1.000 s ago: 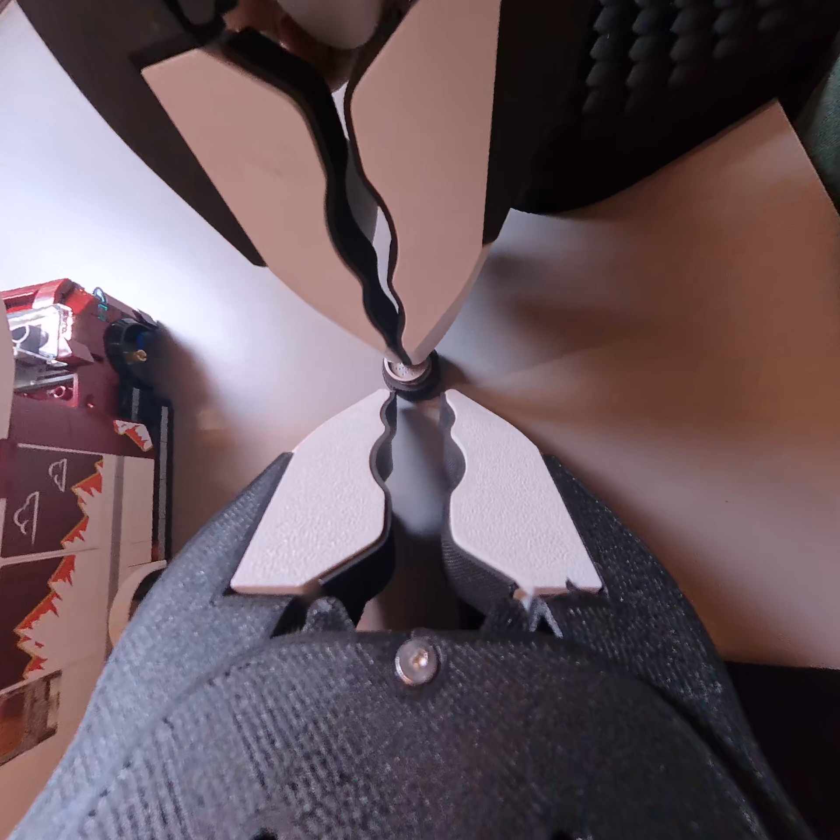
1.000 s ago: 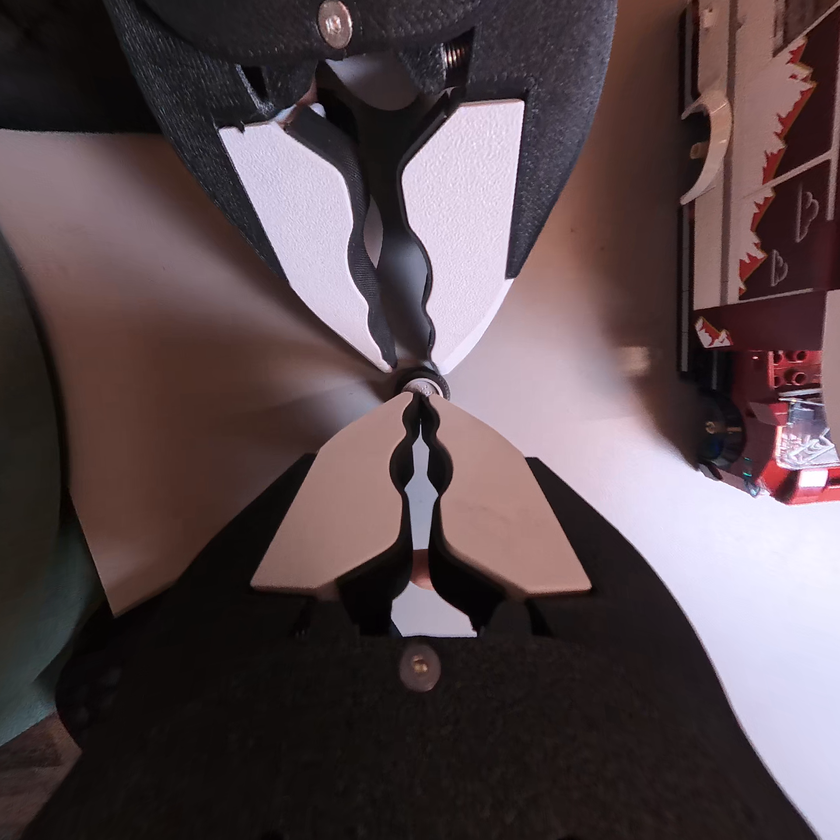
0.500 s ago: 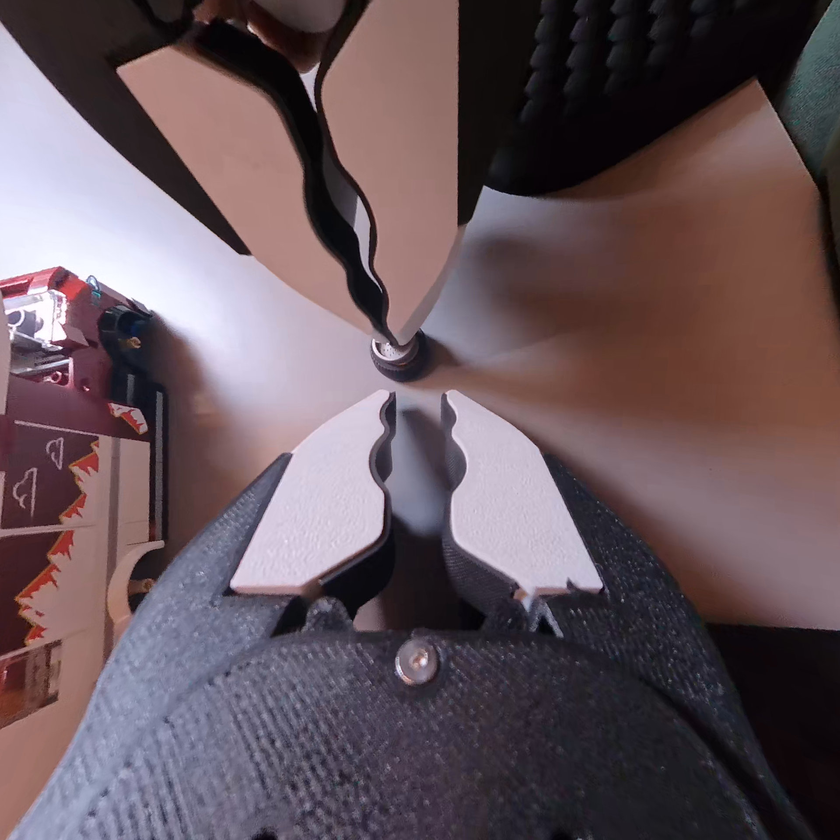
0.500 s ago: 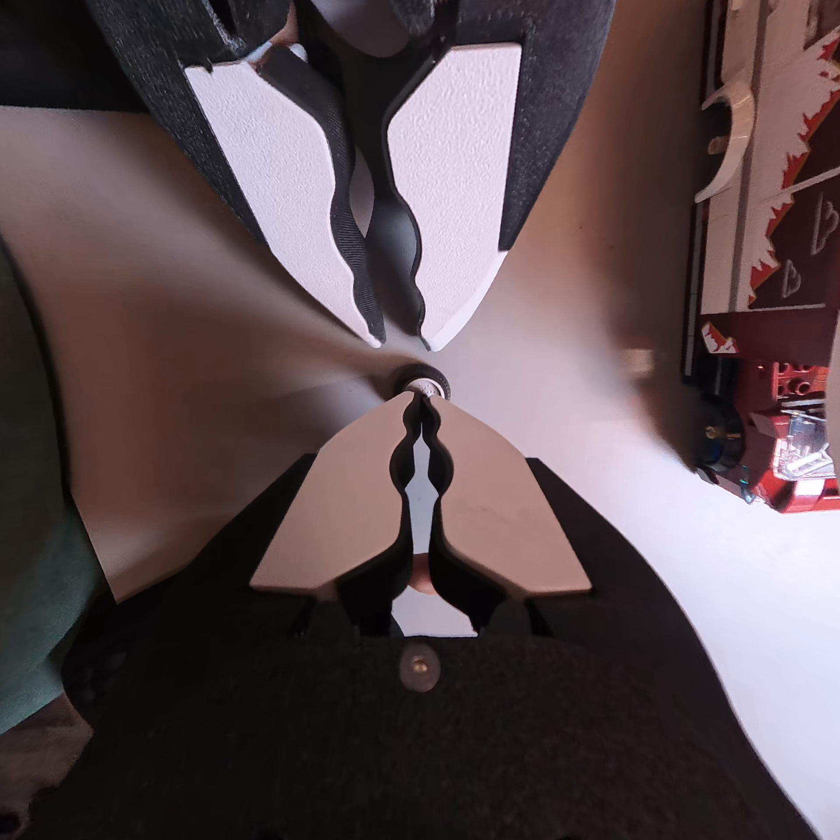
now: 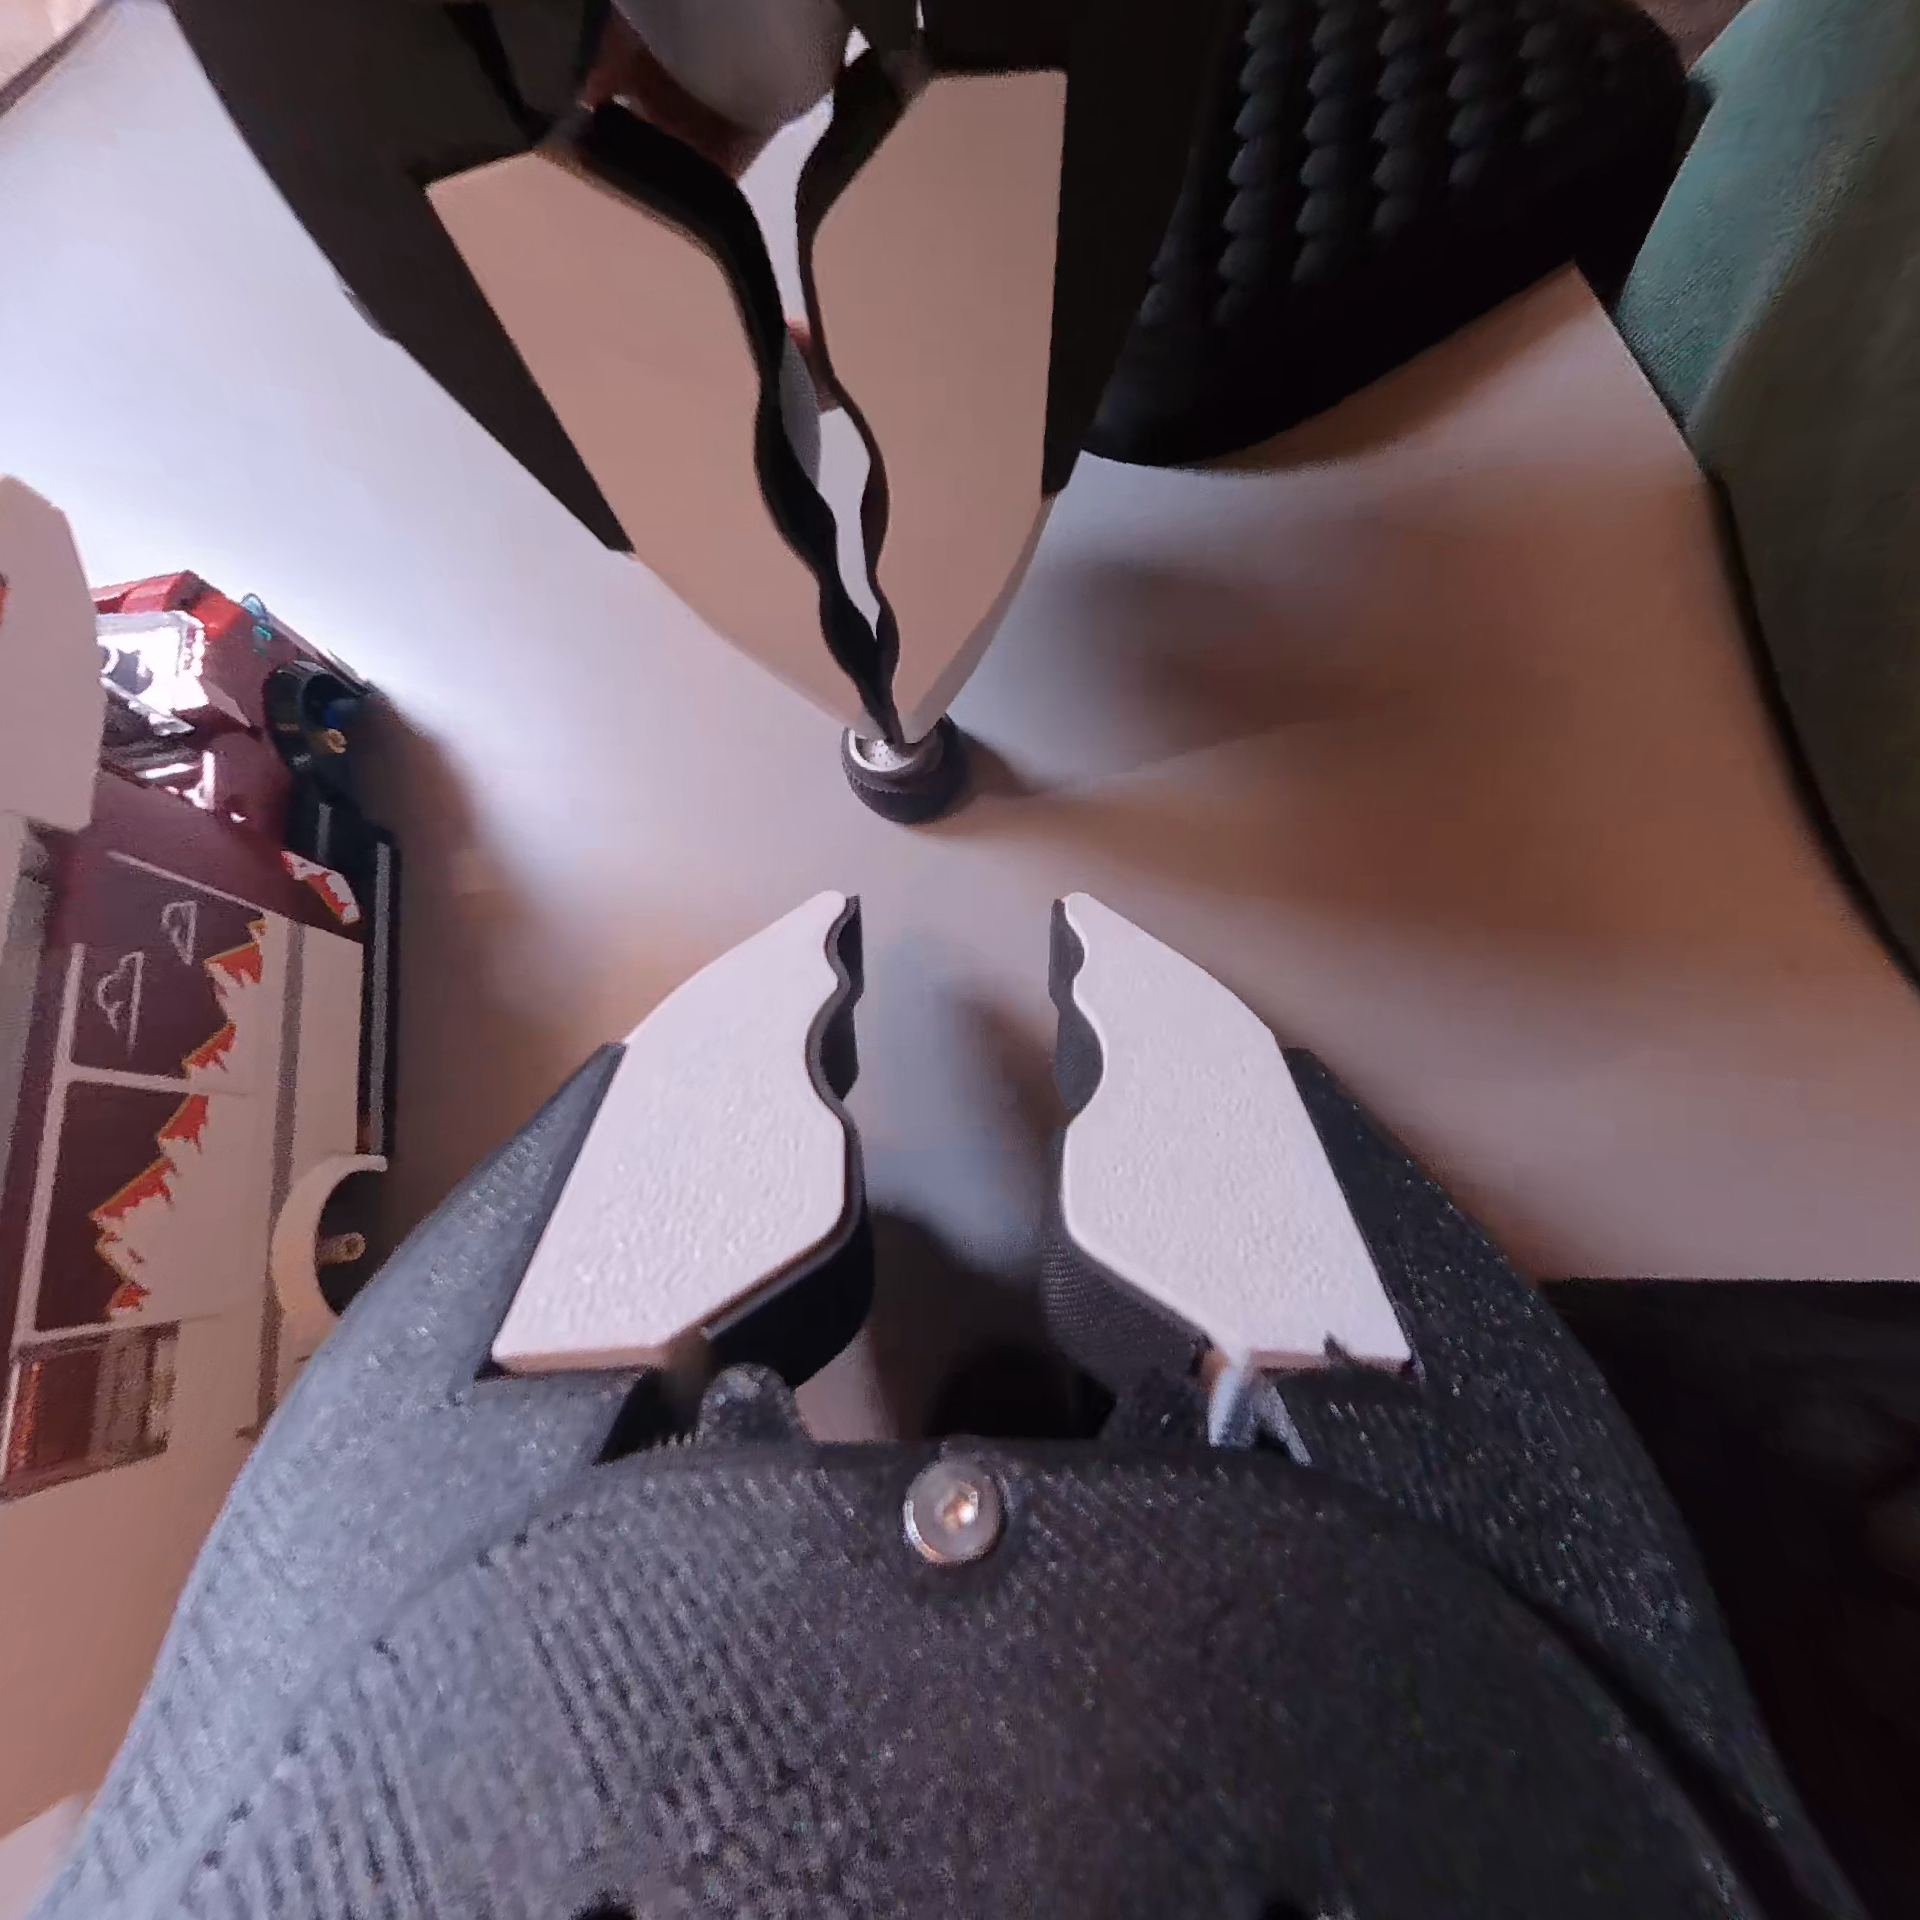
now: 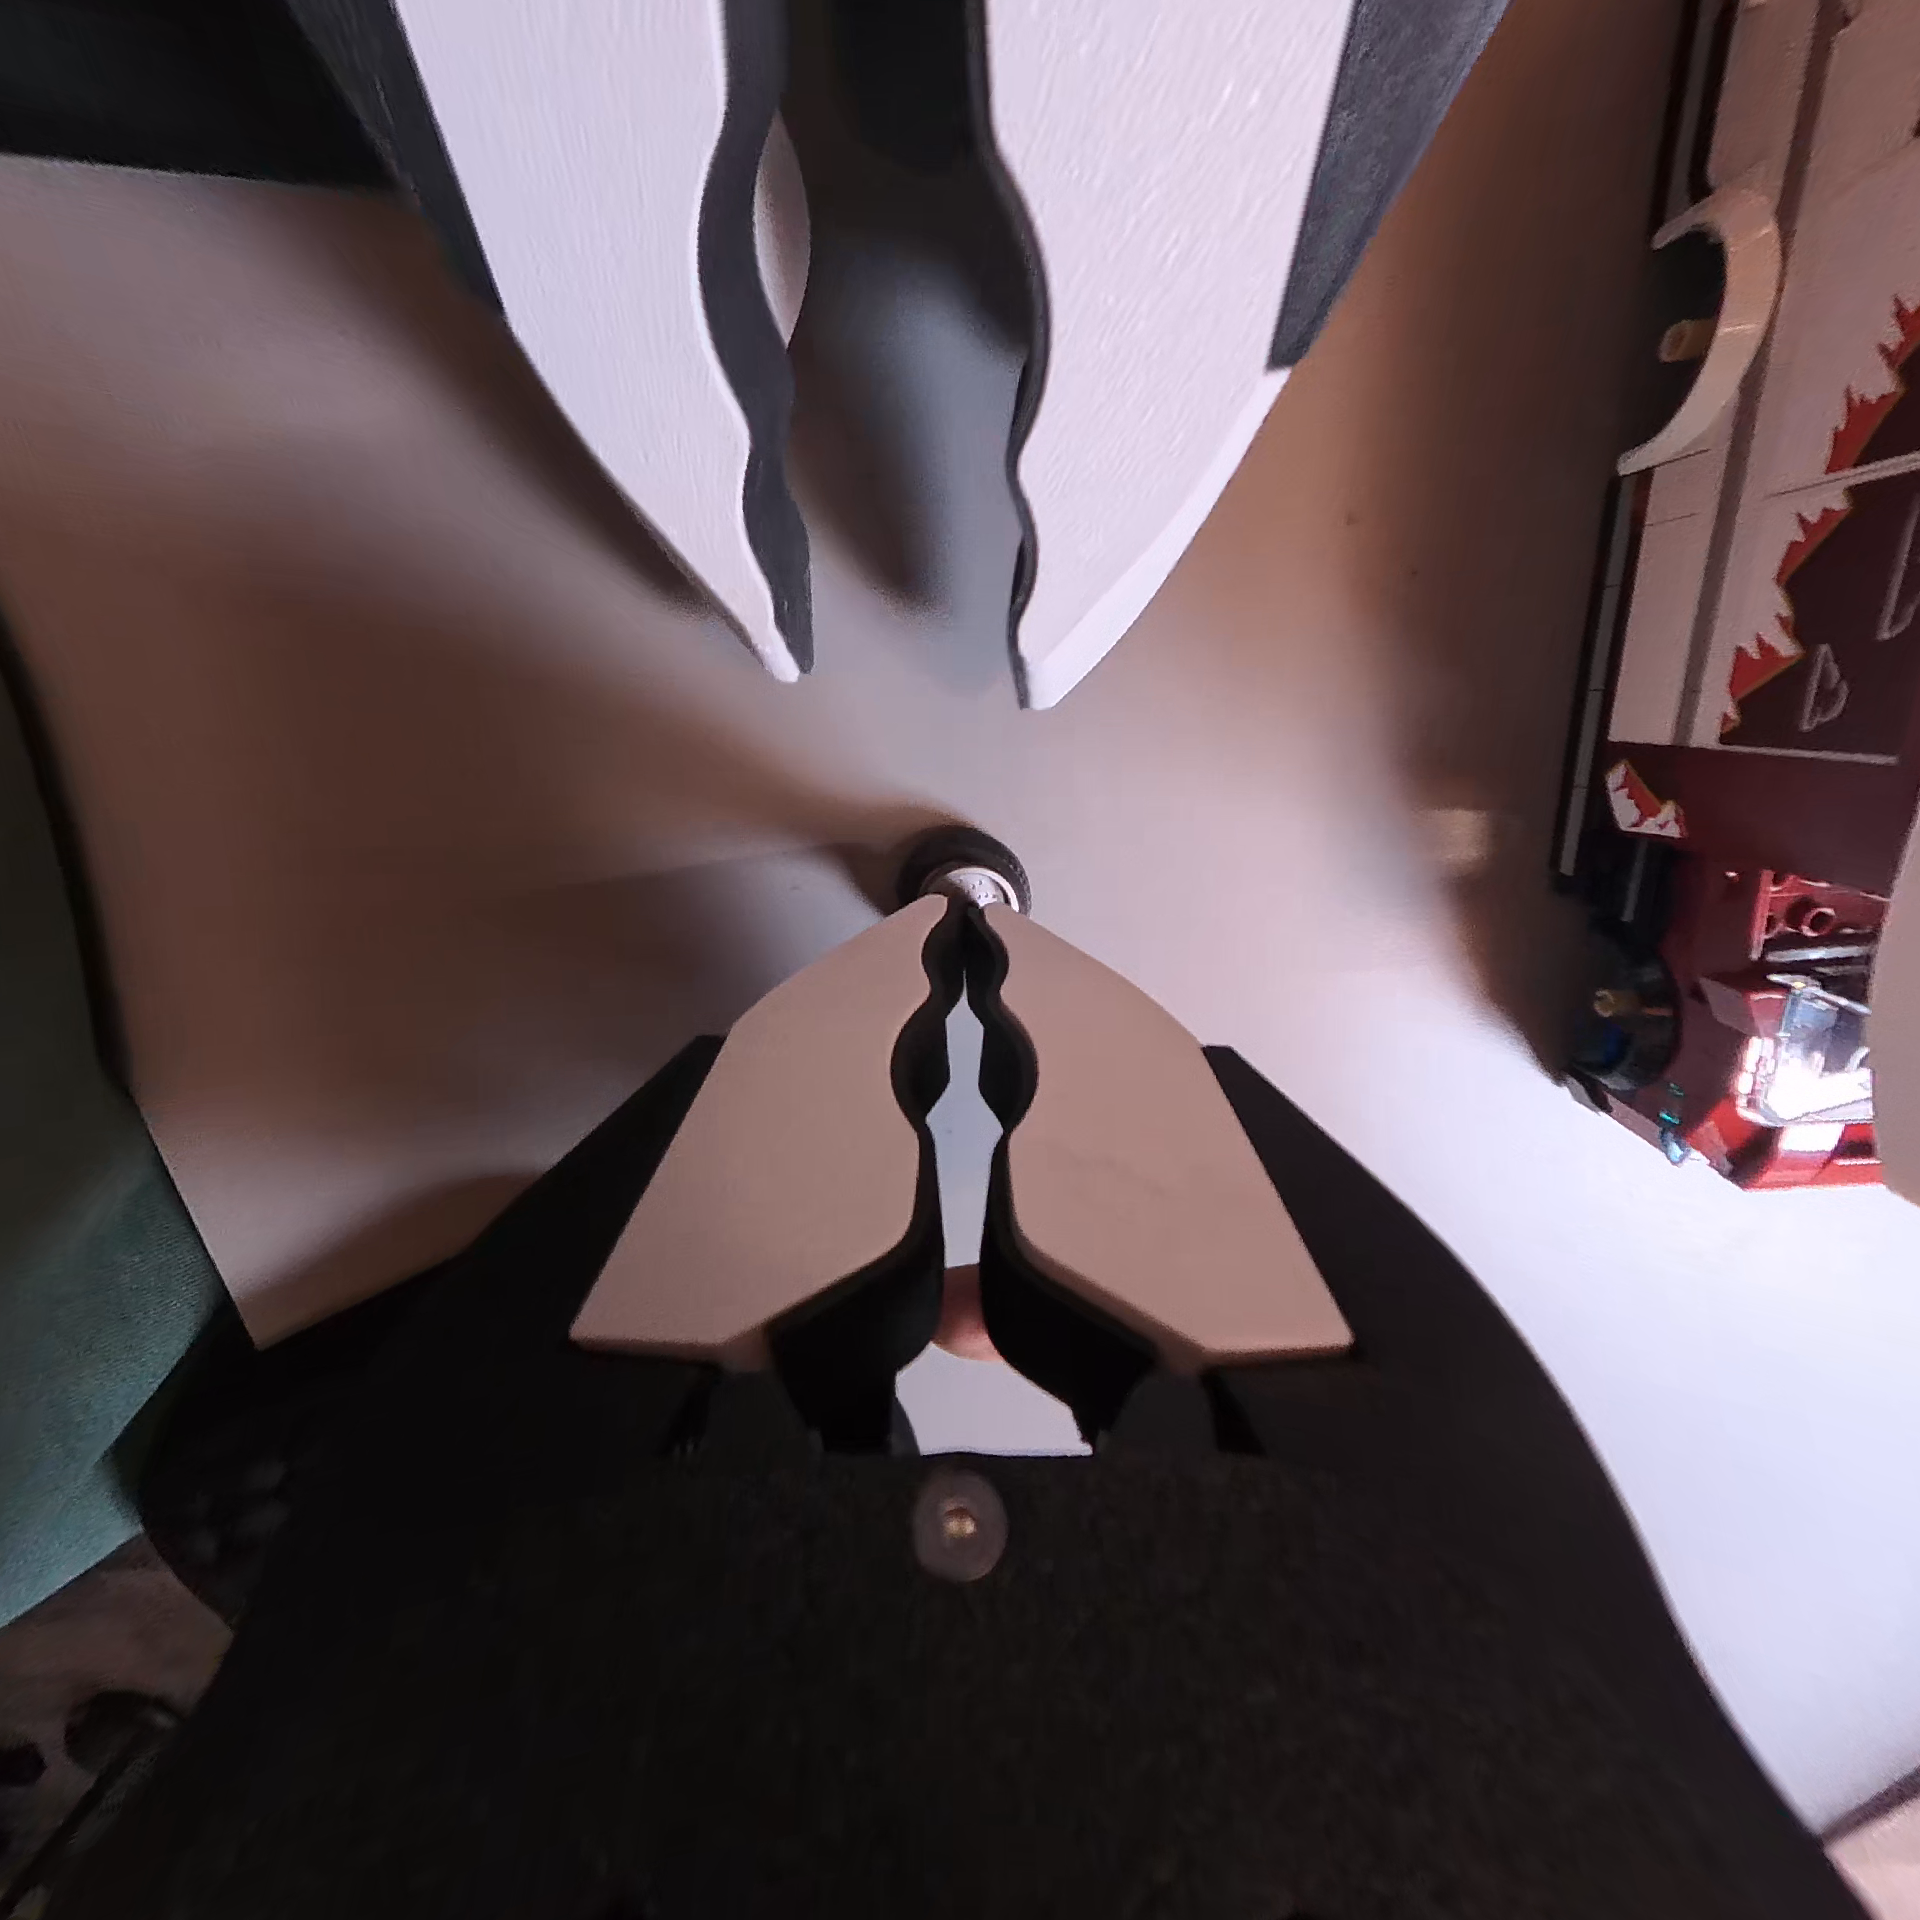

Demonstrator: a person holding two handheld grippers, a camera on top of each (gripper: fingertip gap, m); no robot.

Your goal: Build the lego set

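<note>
A: Left gripper (image 5: 954,906) first. Jaws spread, nothing between the pads, just bare counter (image 5: 1299,935) under the gap. It sits short of the small wheel (image 5: 902,771), not touching it.

B: And the wheel?

A: Black tyre, light hub, on the counter midway between the two grippers. Looks tipped, hub face angled up. Right gripper (image 6: 961,906) has its jaws pressed together, and the closed tips sit right at the hub. Can't tell if they pinch a stub on the hub or only press on it.

B: Risk?

A: My read: that contact is tiny. Closed tips on a round, tilted part. Any side load and the wheel rolls or pops out from under the tips. Rubber tyre on a smooth counter could go either way, grip or skid.

B: Left side?

A: If the open left jaws come in off-centre, one fingertip (image 5: 842,914) hits the tyre before the other and shoves it sideways. With the right tips bearing on the hub, that would lever it over or flick it away.

B: Collision between the two?

A: Possible. They face each other tip to tip, with only the wheel between. Not much room for both on a part that small.

B: Anything behind?

A: Red and white brick-built truck (image 6: 1787,727) at the counter's side, lying well apart. A wheel that rolls that way could end up under it.
</note>
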